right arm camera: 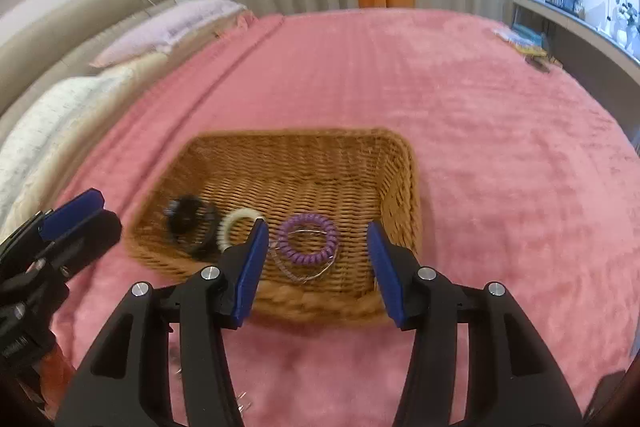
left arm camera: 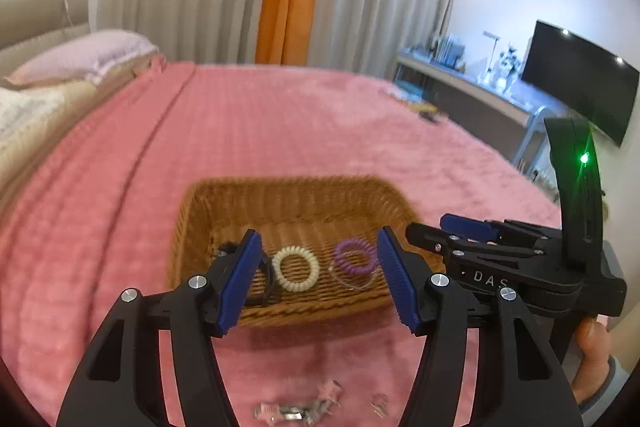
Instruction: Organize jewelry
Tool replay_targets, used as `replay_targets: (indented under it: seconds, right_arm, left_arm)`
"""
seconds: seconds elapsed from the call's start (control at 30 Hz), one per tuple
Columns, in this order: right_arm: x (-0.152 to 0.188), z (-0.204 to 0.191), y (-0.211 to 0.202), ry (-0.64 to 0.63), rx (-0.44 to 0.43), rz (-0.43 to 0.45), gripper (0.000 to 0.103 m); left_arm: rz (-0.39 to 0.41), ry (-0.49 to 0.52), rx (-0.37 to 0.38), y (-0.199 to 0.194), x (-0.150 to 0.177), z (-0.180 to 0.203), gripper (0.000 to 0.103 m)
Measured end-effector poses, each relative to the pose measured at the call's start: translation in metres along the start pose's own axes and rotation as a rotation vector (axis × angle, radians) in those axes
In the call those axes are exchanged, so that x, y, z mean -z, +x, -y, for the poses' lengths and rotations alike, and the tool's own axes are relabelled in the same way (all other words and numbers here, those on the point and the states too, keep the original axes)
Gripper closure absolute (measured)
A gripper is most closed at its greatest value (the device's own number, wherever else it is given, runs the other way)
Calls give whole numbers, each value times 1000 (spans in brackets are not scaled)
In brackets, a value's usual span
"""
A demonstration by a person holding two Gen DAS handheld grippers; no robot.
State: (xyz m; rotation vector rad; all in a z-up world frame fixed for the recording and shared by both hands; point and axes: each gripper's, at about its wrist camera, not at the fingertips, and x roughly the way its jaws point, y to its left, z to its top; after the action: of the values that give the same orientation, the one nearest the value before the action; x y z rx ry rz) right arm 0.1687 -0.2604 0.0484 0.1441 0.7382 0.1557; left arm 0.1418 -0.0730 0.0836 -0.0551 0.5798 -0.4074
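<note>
A brown wicker basket (left arm camera: 296,195) (right arm camera: 304,151) sits on the pink bedspread. In it lie a black hair tie (right arm camera: 190,227), a cream coil hair tie (left arm camera: 296,269) (right arm camera: 234,223), a purple coil hair tie (left arm camera: 354,257) (right arm camera: 308,239) and a thin clear bangle (left arm camera: 354,281) (right arm camera: 304,269). My left gripper (left arm camera: 318,279) is open and empty just above the basket's near rim. My right gripper (right arm camera: 318,269) is open and empty over the near rim by the purple tie; it shows at the right in the left wrist view (left arm camera: 460,231).
Small pink and silver hair clips (left arm camera: 298,407) lie on the bedspread (left arm camera: 280,123) near me, in front of the basket. Pillows (left arm camera: 84,55) and a headboard are at the far left. A desk and a TV (left arm camera: 580,83) stand past the bed's right edge.
</note>
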Motion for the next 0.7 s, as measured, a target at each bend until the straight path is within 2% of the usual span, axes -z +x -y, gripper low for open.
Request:
replay_targets:
  seconds: [0.2,0.33,0.53,0.7]
  right_arm:
    - [15,-13,-74,-32,-27,87,55]
    - [41,-18,-97,-41,-46,84,55]
    - [90,-20,-95,-48,-67,28,55]
    - [129,-21,-73,-34,-81,-49,56]
  left_arm:
    - [96,36,8,-71,1,24,43]
    - [124,42,12,-106,21,35,43]
    - [94,-8,8,-128,60,24,43]
    - [18,-82,3,-117,100,3,43]
